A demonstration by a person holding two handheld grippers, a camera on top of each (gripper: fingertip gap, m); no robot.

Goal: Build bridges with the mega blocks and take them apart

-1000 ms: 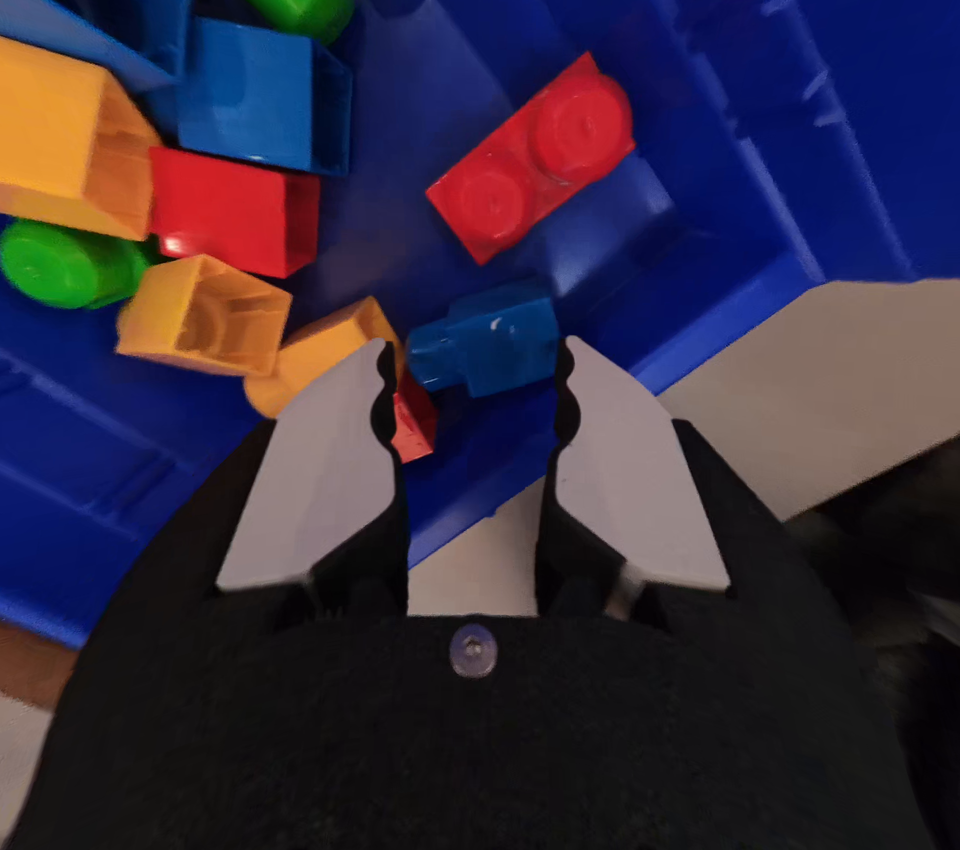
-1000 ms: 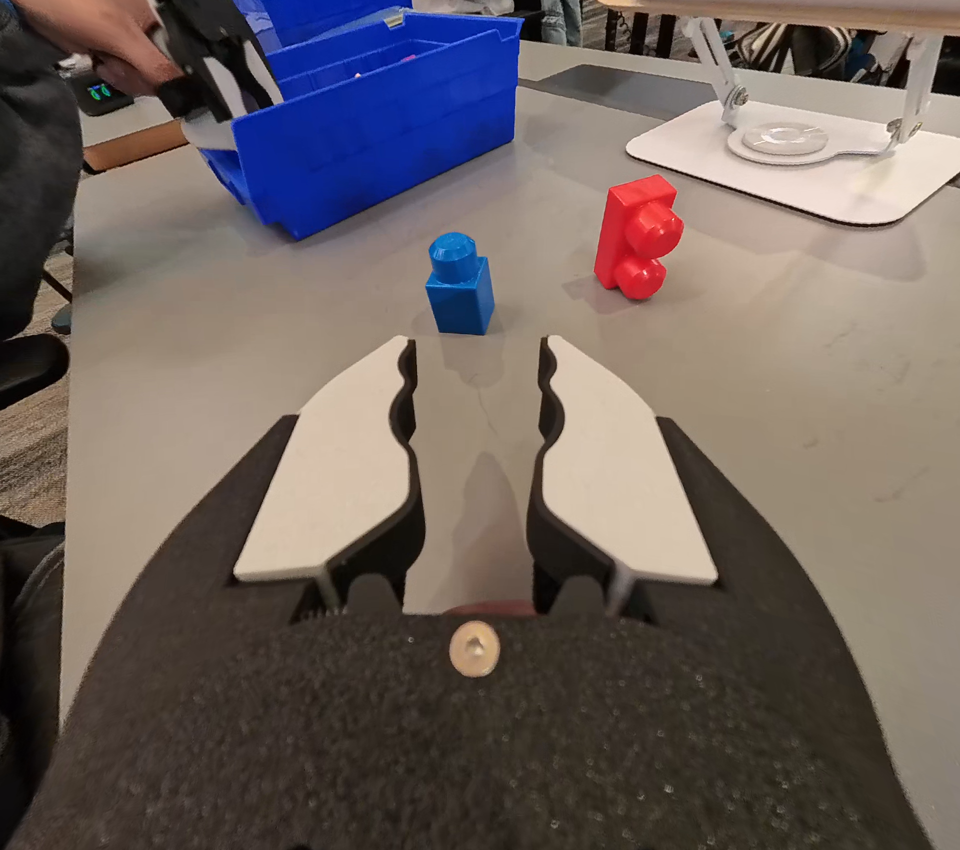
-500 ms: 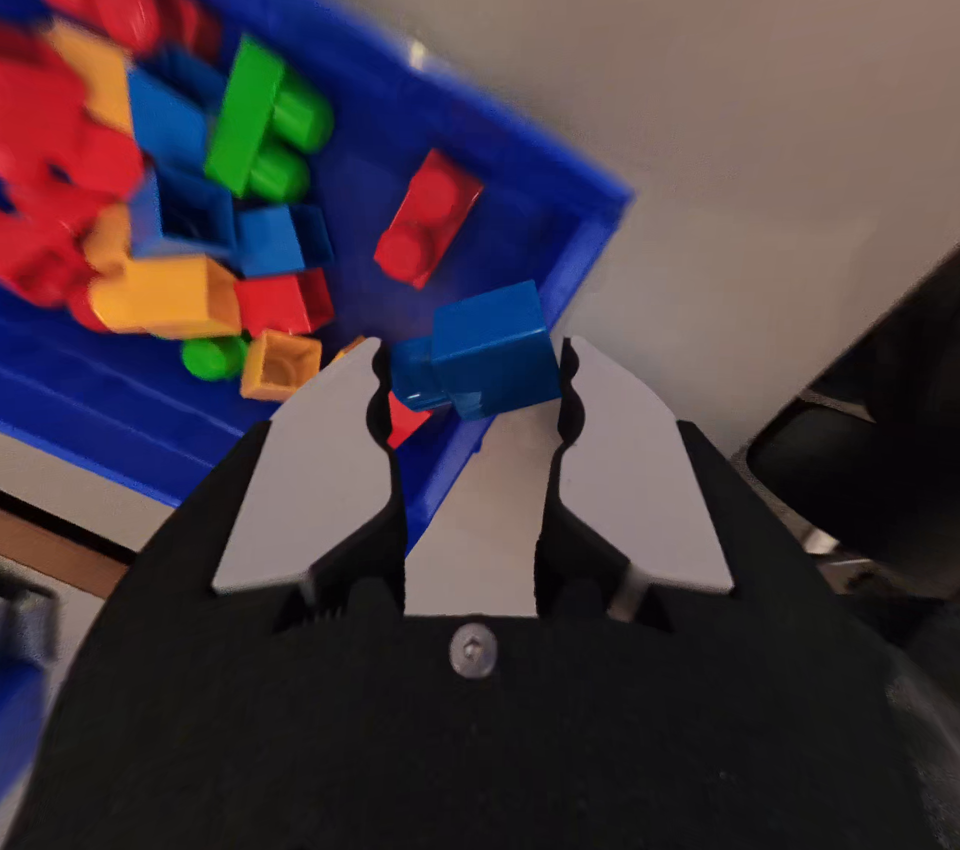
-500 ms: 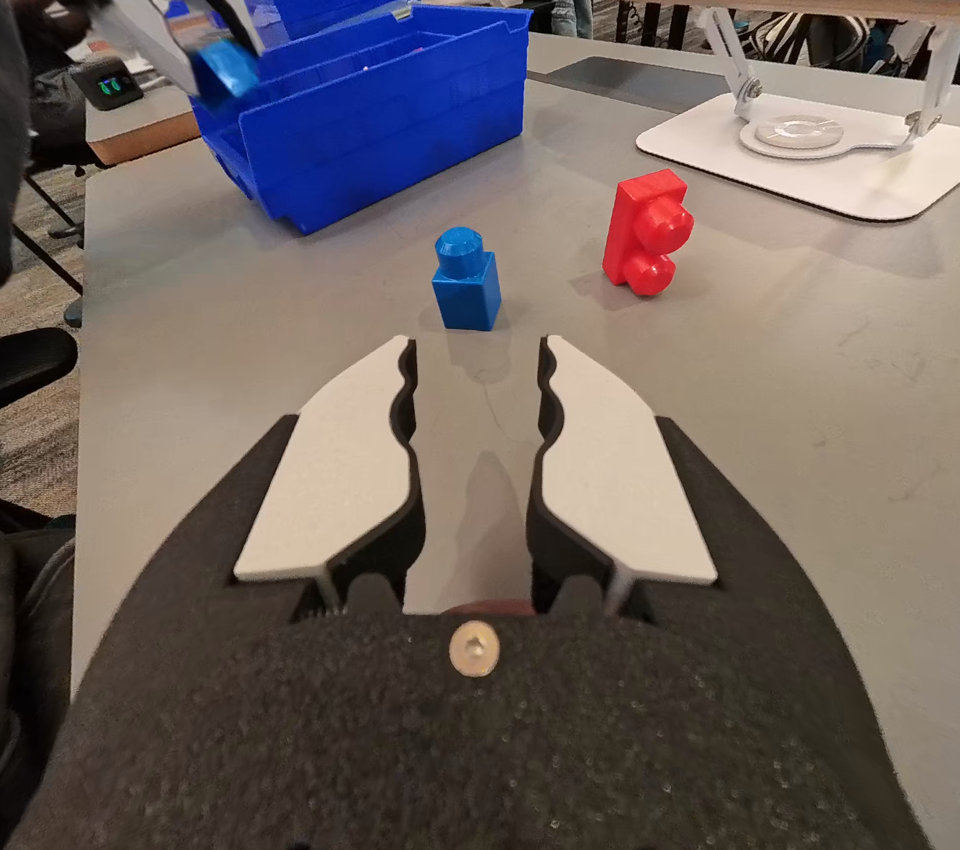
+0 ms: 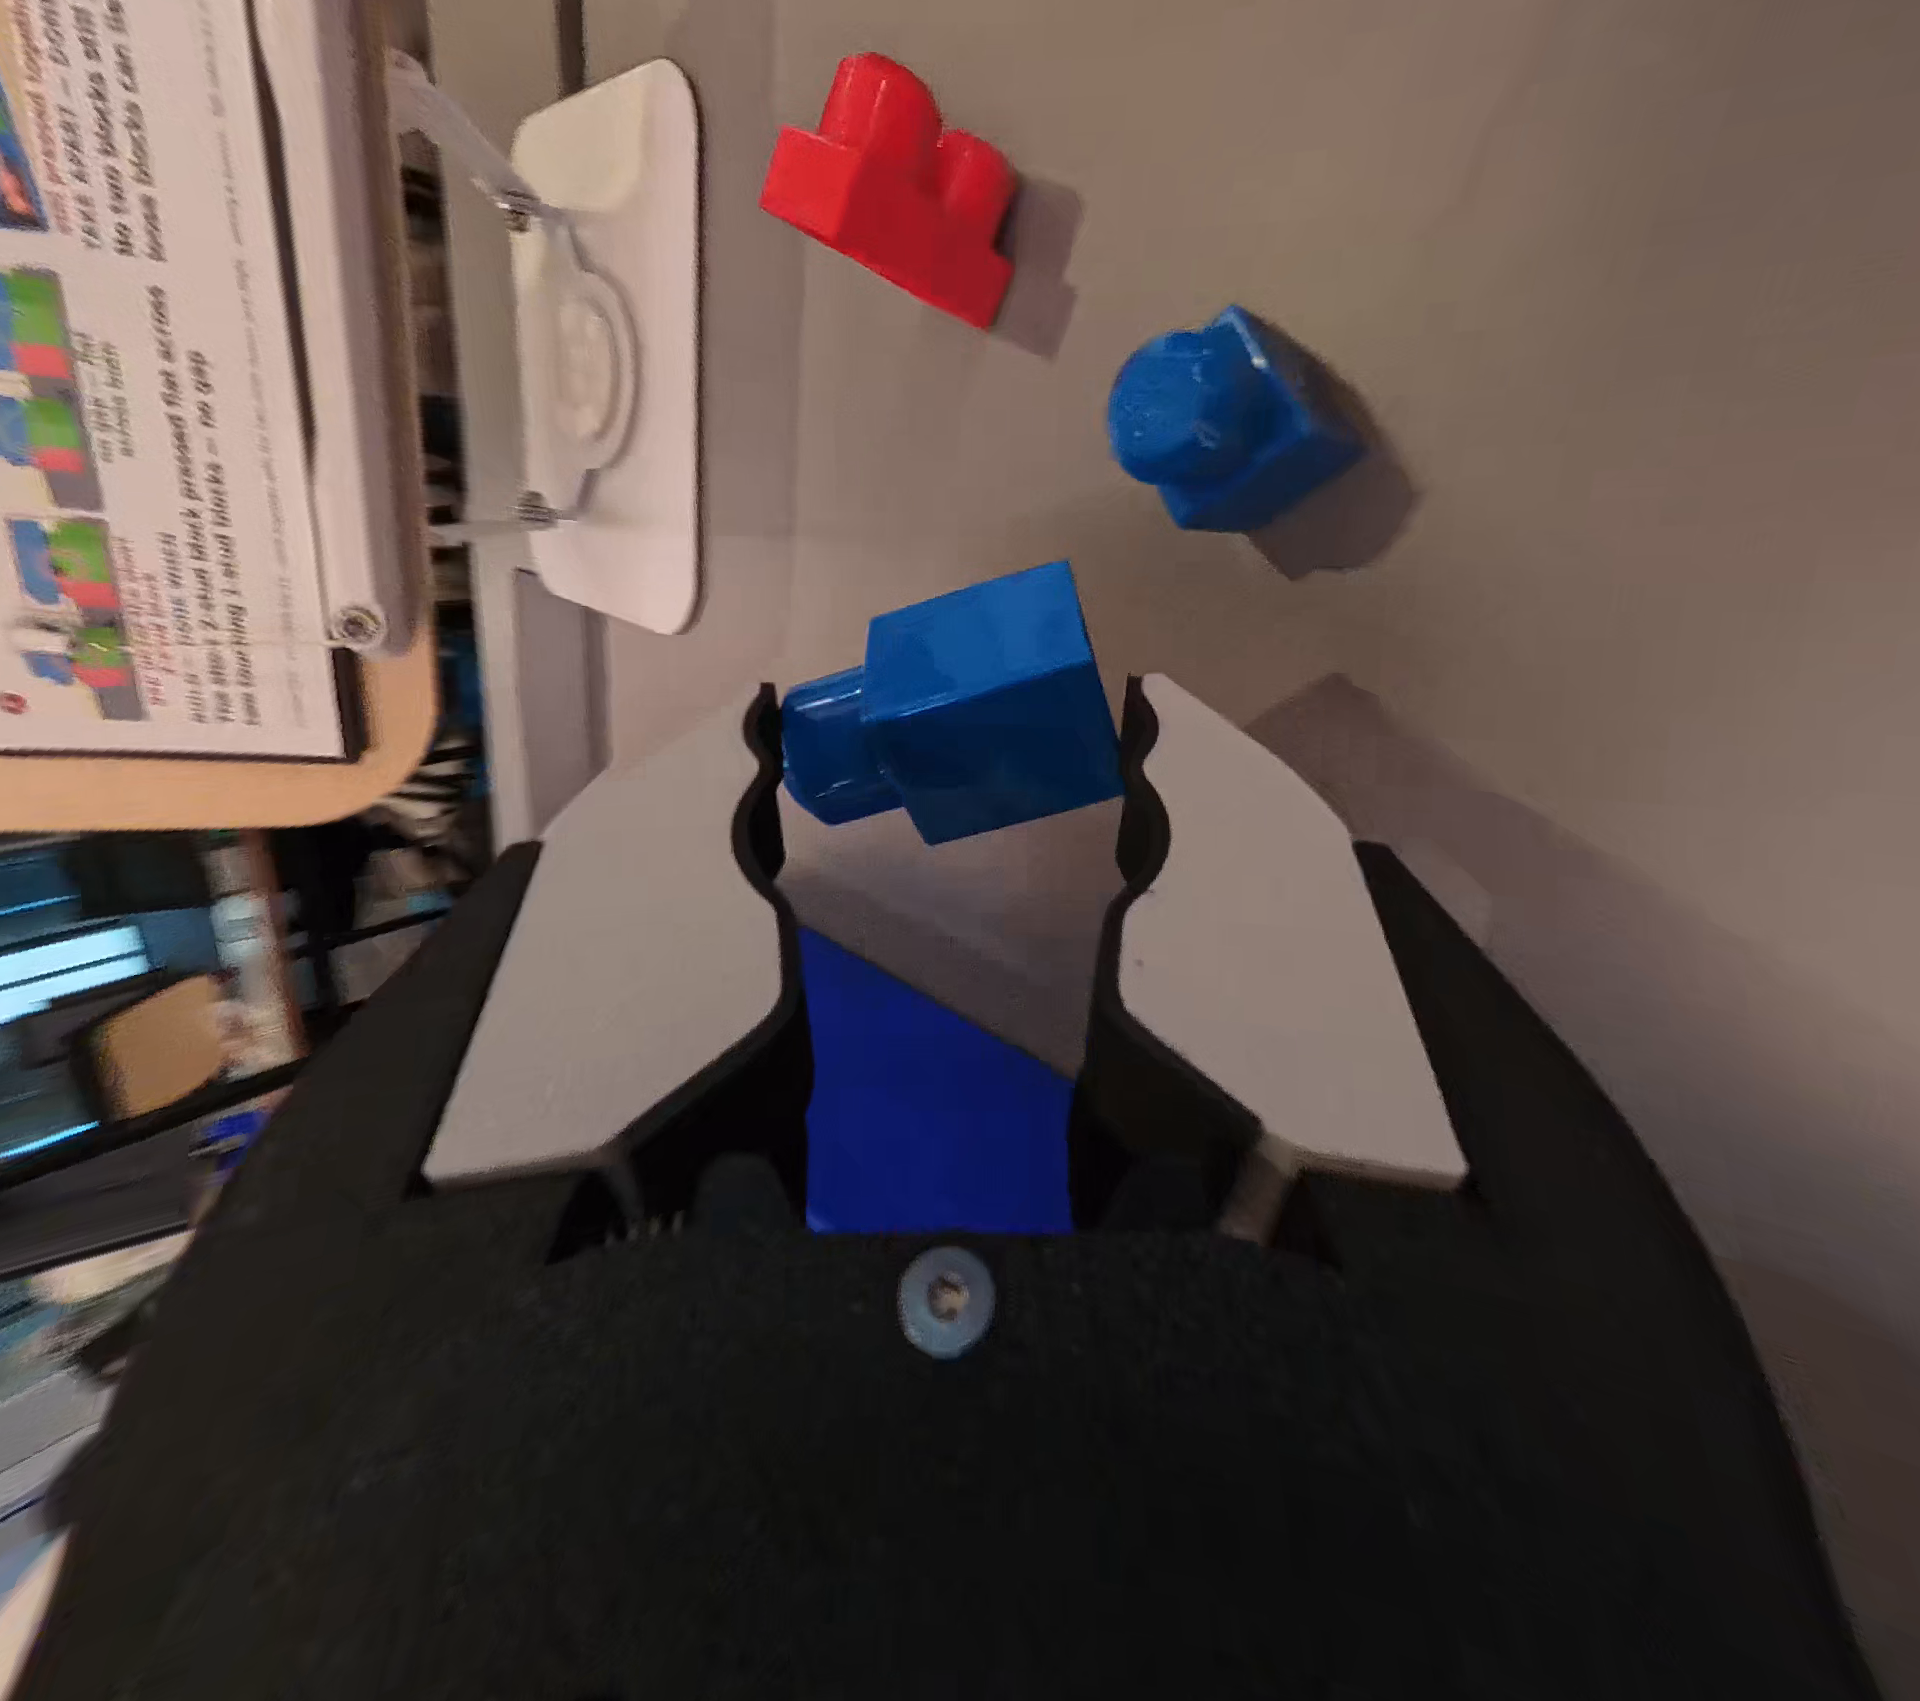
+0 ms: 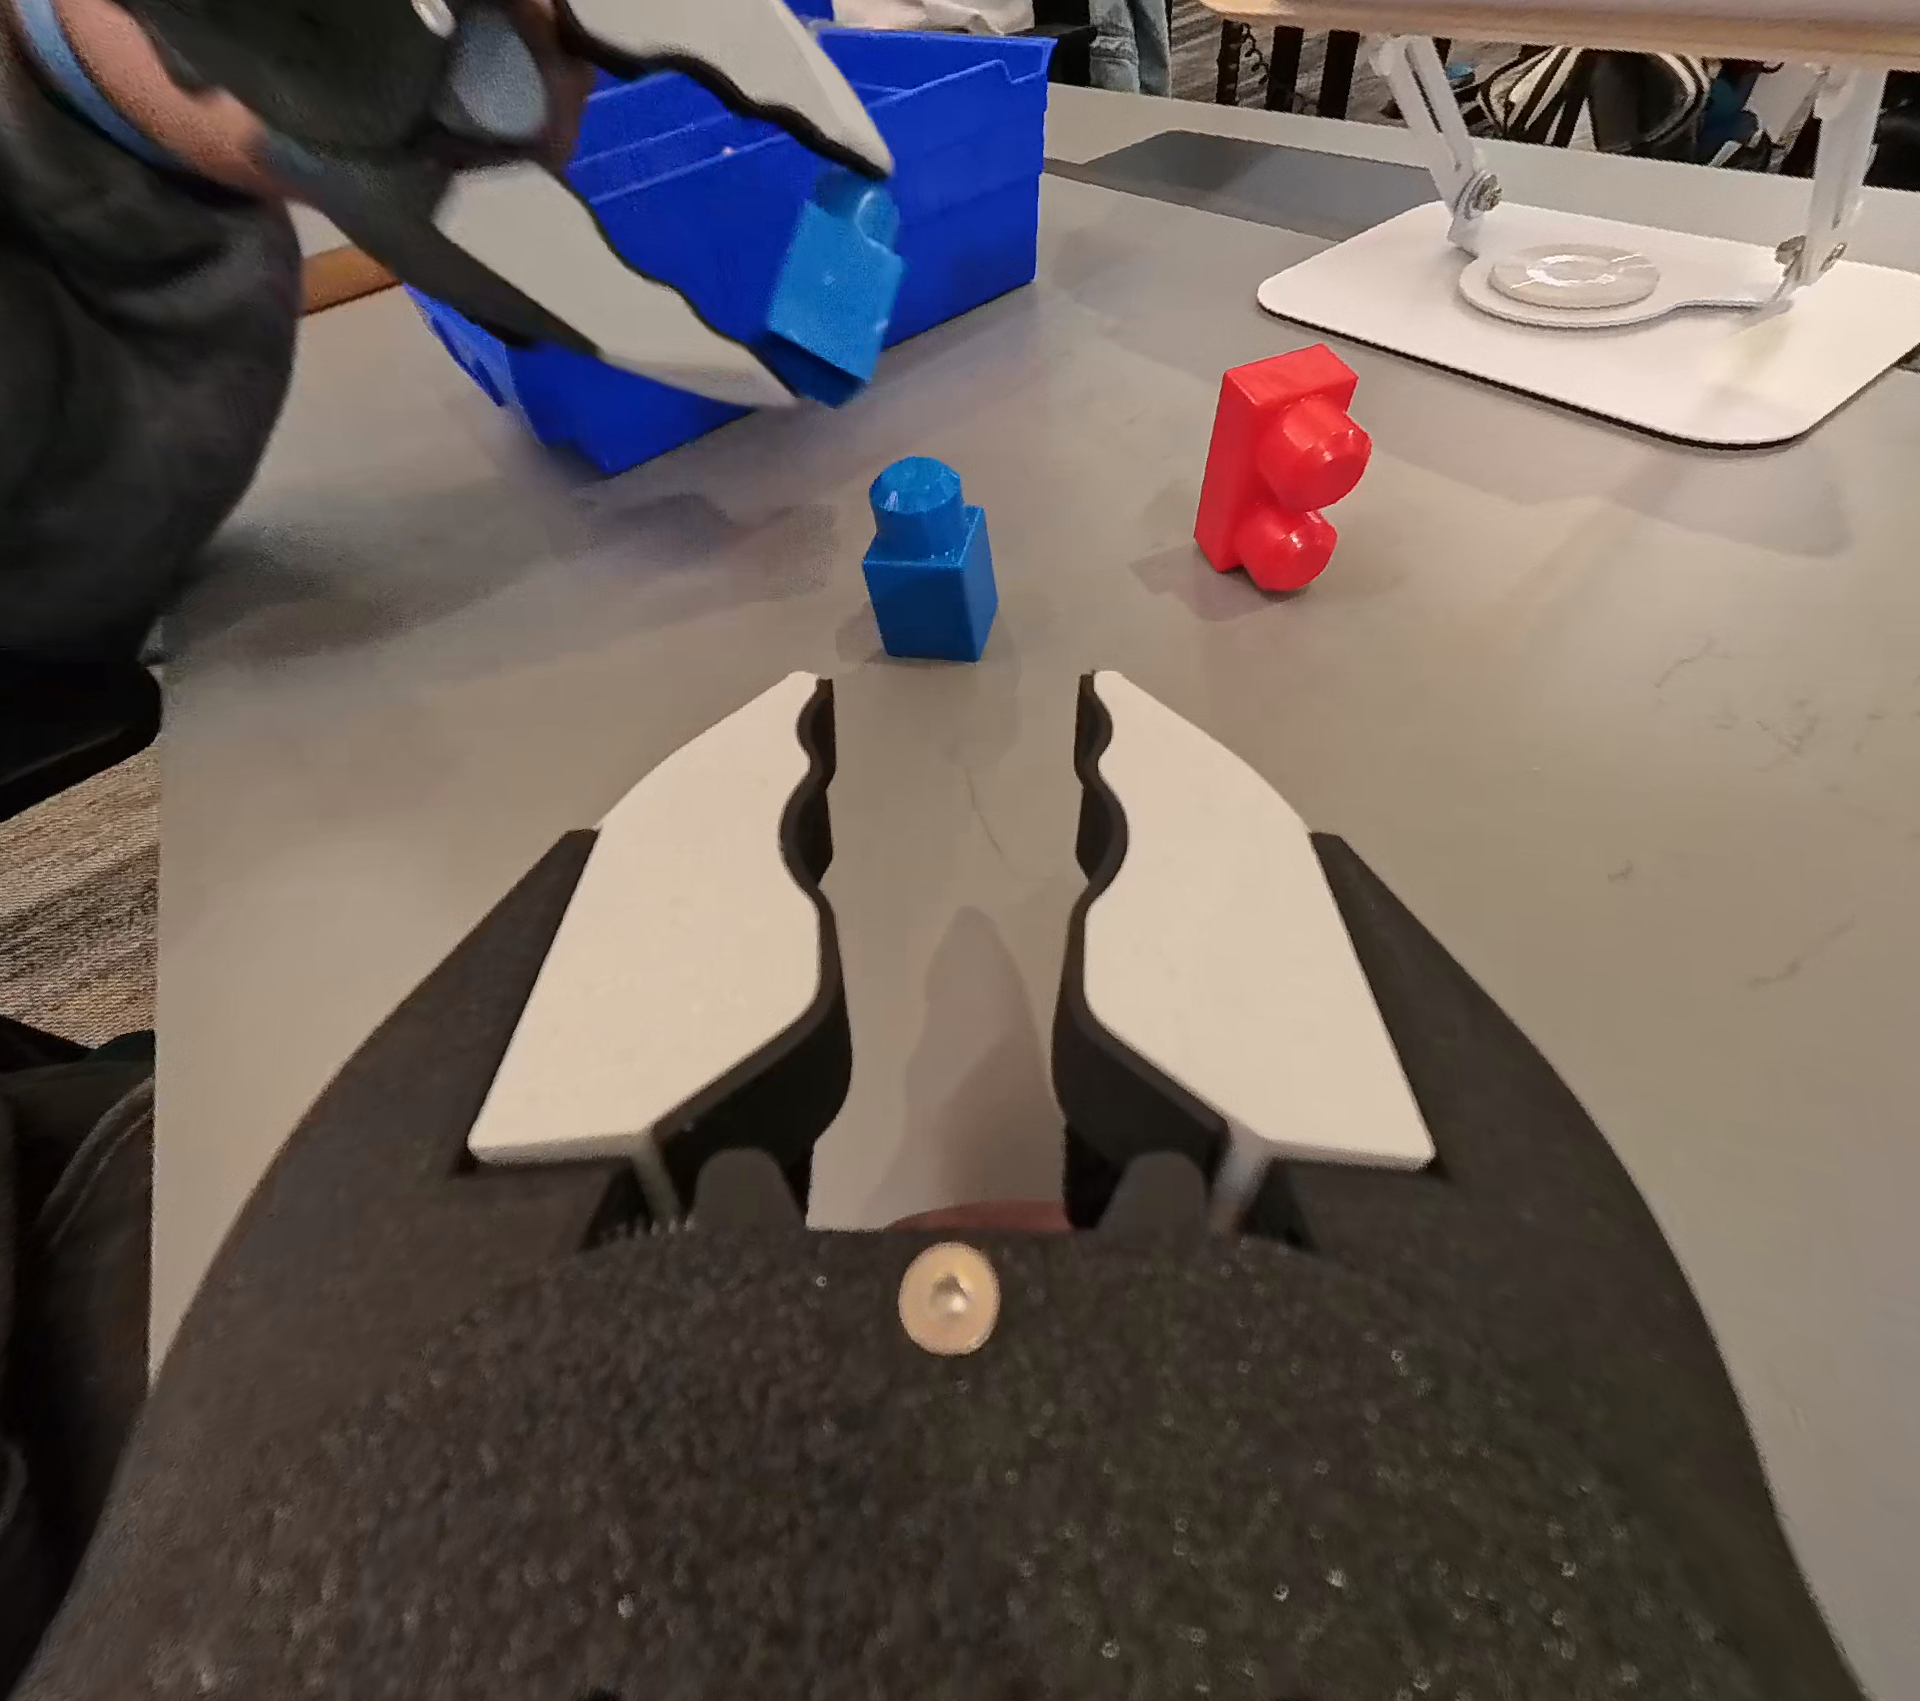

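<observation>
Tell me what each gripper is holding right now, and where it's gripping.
The left gripper holds a blue block end to end, stud tip against one finger, base against the other. The right gripper holds nothing.

In front of me a grey table (image 6: 1558,820), on it a blue bin (image 6: 935,217), one small blue block (image 6: 928,581) upright, a red two-stud block (image 6: 1273,467), a white stand base (image 6: 1558,321)

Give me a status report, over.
Left gripper shut on blue one-stud plastic block, airborne. Right gripper open, empty. Second blue block and red two-stud block on table, path clear.
</observation>
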